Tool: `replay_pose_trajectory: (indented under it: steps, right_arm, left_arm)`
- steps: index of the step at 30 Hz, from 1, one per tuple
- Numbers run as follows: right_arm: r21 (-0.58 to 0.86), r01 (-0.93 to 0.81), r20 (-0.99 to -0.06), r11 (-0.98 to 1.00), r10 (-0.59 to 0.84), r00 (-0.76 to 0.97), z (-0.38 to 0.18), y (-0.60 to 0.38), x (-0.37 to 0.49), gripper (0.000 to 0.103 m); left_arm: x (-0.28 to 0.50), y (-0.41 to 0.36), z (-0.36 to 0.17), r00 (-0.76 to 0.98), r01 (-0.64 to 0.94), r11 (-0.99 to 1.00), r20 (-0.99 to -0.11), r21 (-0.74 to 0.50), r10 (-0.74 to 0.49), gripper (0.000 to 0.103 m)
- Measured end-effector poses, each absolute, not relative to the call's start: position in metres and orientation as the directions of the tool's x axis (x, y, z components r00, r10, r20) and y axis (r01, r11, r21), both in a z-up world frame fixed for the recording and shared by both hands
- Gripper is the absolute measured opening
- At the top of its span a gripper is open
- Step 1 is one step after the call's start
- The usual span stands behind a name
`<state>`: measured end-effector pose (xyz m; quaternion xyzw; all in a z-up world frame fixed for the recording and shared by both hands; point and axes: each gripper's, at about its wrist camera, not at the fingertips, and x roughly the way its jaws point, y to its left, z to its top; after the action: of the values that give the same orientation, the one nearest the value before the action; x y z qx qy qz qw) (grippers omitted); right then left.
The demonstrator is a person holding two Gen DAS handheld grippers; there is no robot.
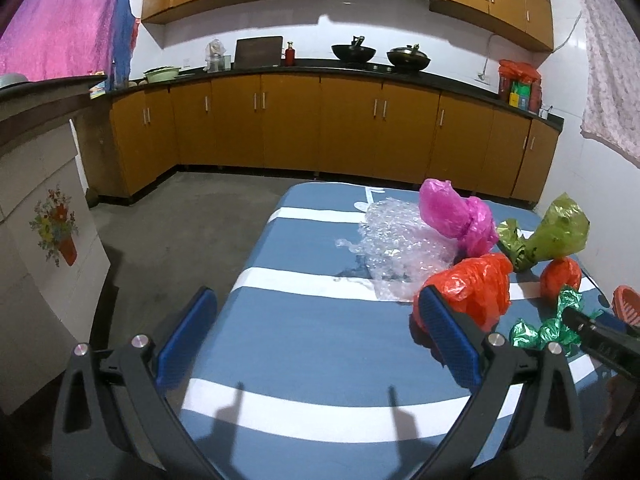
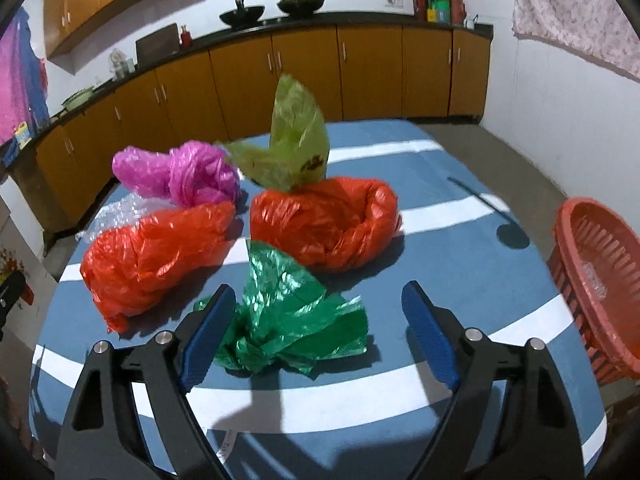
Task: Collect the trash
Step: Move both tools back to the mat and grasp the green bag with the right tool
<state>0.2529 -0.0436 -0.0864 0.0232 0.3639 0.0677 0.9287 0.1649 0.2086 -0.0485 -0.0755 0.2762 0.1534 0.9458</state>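
Note:
Several crumpled plastic bags lie on a table with a blue, white-striped cloth (image 1: 304,344). In the right wrist view a shiny green bag (image 2: 288,316) sits between the fingers of my right gripper (image 2: 318,288), which is open; the left pad is at the bag's edge and the right pad stands well clear. Behind it lie two red bags (image 2: 156,256) (image 2: 328,220), a pink bag (image 2: 180,176) and an olive-green bag (image 2: 296,140). My left gripper (image 1: 318,292) is open over bare cloth, its right finger beside a red bag (image 1: 476,284).
Clear bubble wrap (image 1: 392,240) lies left of the pink bag (image 1: 456,212). A red slotted basket (image 2: 600,280) stands at the table's right edge. Wooden kitchen cabinets (image 1: 280,128) run along the far wall, and a concrete floor (image 1: 180,240) lies left of the table.

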Motion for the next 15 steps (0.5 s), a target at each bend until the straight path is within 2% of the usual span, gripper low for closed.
replay_pose_trajectory:
  steps: [5,9,15]
  right_arm:
    - [0.104,-0.154,-0.689,0.983,0.183,0.701,-0.091,-0.035,0.257,0.082]
    - [0.107,-0.228,-0.715,0.968,0.234,0.659,-0.096,-0.024,0.259,0.059]
    - [0.125,-0.253,-0.696,0.959,0.266,0.666,-0.092,-0.03,0.253,0.021]
  left_arm:
    - [0.174,0.194,-0.05,0.808,-0.292,0.955,-0.547,-0.052,0.218,0.099]
    - [0.181,0.181,-0.049,0.814,-0.261,0.965,-0.544,-0.024,0.207,0.099]
    - [0.19,0.169,-0.048,0.821,-0.22,0.975,-0.541,-0.01,0.18,0.099]
